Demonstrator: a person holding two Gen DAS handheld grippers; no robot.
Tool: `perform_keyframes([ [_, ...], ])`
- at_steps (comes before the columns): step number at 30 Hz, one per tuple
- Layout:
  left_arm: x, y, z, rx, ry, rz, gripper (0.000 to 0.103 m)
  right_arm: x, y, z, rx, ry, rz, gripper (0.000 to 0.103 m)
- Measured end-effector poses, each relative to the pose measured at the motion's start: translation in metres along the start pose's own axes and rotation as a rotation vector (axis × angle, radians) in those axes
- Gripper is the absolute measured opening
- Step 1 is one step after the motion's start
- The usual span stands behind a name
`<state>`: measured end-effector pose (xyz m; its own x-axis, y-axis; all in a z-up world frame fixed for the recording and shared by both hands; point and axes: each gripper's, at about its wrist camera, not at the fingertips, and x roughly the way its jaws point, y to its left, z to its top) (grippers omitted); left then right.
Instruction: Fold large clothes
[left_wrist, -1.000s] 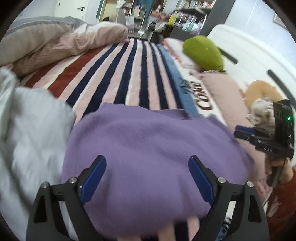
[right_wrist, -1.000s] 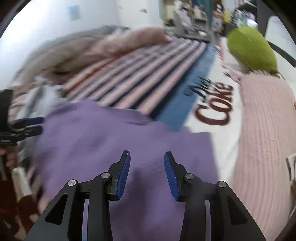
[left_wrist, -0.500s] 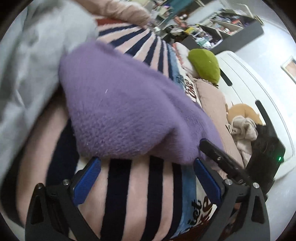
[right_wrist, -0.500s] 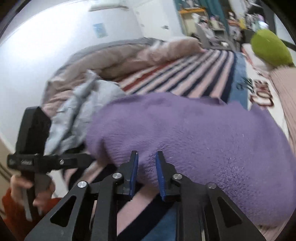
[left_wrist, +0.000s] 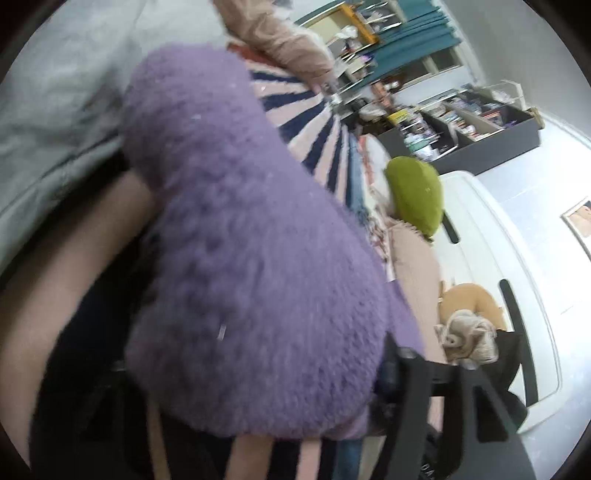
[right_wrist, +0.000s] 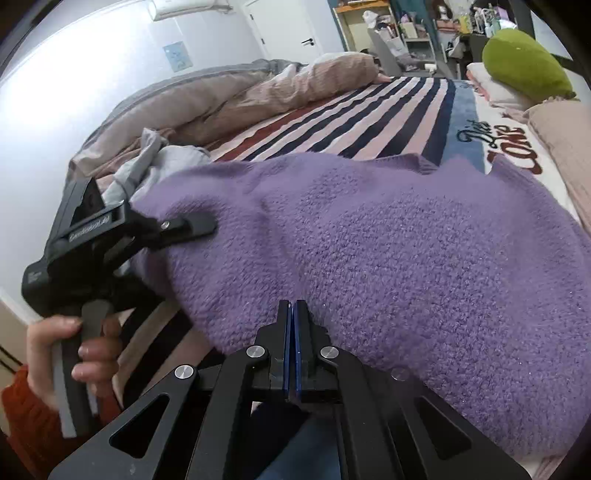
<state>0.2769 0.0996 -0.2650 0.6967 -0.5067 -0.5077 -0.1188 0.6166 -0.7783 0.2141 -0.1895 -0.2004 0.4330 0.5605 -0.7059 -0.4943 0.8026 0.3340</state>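
A fluffy purple sweater (left_wrist: 251, 258) (right_wrist: 406, 258) lies bunched on the striped blanket (right_wrist: 369, 118) of a bed. My left gripper (left_wrist: 255, 373) has the sweater's thick left edge bulging between its closing jaws. Only its right finger (left_wrist: 388, 369) shows; the other is hidden under fabric. In the right wrist view the left gripper (right_wrist: 199, 236) has its upper finger lying on that edge, and a hand (right_wrist: 59, 350) holds its grip. My right gripper (right_wrist: 293, 306) is shut, pads together, tips against the sweater's near edge. I cannot tell whether any fabric is pinched there.
A crumpled grey garment (right_wrist: 162, 158) (left_wrist: 55, 92) lies left of the sweater. A pink duvet (right_wrist: 258, 92) is heaped at the far side. A green cushion (right_wrist: 524, 62) (left_wrist: 417, 195), a plush toy (left_wrist: 469, 332) and the white headboard (left_wrist: 498, 258) are on the right.
The left gripper dropped, rolled and closed from wide open around the sweater's edge. The right gripper went from part open to shut and moved to the sweater's near edge.
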Motion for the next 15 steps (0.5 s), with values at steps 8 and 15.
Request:
perform_keyframes([
  [8, 0.003, -0.115, -0.019, 0.444, 0.01, -0.095, 0.04, -0.021, -0.002, -0.005, 0.004, -0.022, 0.1, 0.0],
  [15, 0.071, -0.165, -0.065, 0.574, 0.2, -0.261, 0.048, -0.107, -0.073, 0.004, 0.129, -0.151, -0.02, 0.022],
])
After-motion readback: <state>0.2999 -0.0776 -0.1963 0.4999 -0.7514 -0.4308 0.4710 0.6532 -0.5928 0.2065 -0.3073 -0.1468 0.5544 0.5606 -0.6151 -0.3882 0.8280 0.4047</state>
